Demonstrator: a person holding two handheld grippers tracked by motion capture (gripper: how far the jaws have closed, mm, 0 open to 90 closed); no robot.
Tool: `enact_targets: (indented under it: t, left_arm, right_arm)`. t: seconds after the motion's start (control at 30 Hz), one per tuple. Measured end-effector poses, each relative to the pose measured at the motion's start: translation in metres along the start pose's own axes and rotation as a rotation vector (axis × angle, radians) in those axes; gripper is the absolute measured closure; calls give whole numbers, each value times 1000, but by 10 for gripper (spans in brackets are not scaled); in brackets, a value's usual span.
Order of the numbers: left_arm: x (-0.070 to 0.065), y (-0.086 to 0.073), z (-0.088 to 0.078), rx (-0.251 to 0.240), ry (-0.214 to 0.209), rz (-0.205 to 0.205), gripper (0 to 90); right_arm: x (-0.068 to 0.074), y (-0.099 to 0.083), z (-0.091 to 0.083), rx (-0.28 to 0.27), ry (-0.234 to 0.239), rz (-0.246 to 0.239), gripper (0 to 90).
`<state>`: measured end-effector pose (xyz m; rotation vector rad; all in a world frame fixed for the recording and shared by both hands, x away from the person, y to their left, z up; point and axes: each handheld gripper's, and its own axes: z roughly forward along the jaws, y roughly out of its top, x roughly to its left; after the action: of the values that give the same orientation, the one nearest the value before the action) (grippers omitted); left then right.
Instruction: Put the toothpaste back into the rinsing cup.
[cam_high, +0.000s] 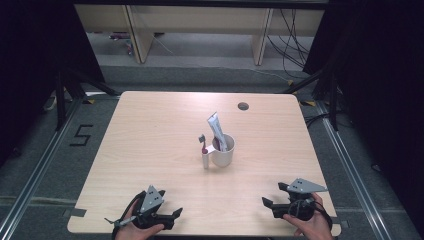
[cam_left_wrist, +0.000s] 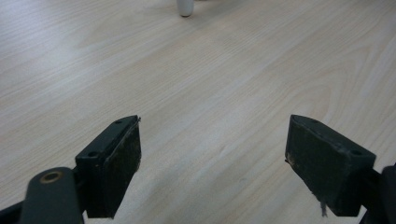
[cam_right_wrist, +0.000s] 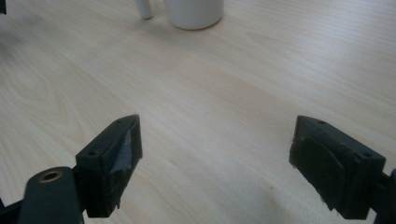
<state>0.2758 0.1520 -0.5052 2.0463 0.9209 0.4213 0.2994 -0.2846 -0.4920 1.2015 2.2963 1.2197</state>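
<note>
I hold my left black two-jaw claw low over the near left edge of the pale wooden table, its jaws spread wide with only bare wood grain between them. My right black two-jaw claw sits at the near right edge, jaws just as far apart and gripping nothing. Well ahead of both, near the middle of the tabletop, stands a white ceramic mug with a white and red toothpaste tube leaning upright inside it. A toothbrush with a white handle and a grey head stands just beside the mug on its left (whether it touches the mug I cannot tell). In my right gripper view the mug's base sits straight ahead at the top, apart from my jaws.
</note>
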Motion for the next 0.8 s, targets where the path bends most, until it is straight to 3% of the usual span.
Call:
enact_targets:
  t: [0.03,0.1,0.17,0.2,0.37,0.4,0.43,0.47,0.53,0.7,0.73,0.8]
  left_arm:
    - [0,0,0,0,1,-1,180]
    - [0,0,0,-3,2,-6,180]
    - [0,0,-1,2,2,-6,180]
    - [0,0,-1,4,3,-6,181]
    - [0,0,0,-2,2,1,180]
    - [0,0,0,-2,3,0,180]
    - [0,0,0,1,0,4,180]
    - [0,0,-1,8,2,5,180]
    - [-1,0,0,4,1,1,180]
    - [-1,0,0,6,3,3,181]
    - [-1,0,0,-1,3,-6,181]
    - [0,0,1,6,8,9,180]
  right_arm:
    - [-3,-1,-1,1,-7,-34,173]
    - [-1,-2,-1,9,-5,-7,174]
    - [-1,-4,-2,-1,-5,-13,174]
    - [-1,-4,-3,-2,-8,-40,175]
    - [2,-8,-6,2,-15,-27,177]
    - [5,-9,-6,18,-7,3,178]
    - [3,-10,-6,14,-15,-20,178]
    - [6,-11,-7,17,-7,5,178]
    - [6,-11,-8,19,-12,-18,179]
    - [9,-15,-9,37,0,-3,178]
    - [8,-15,-10,33,-12,-27,178]
    - [8,-16,-11,35,4,-20,178]
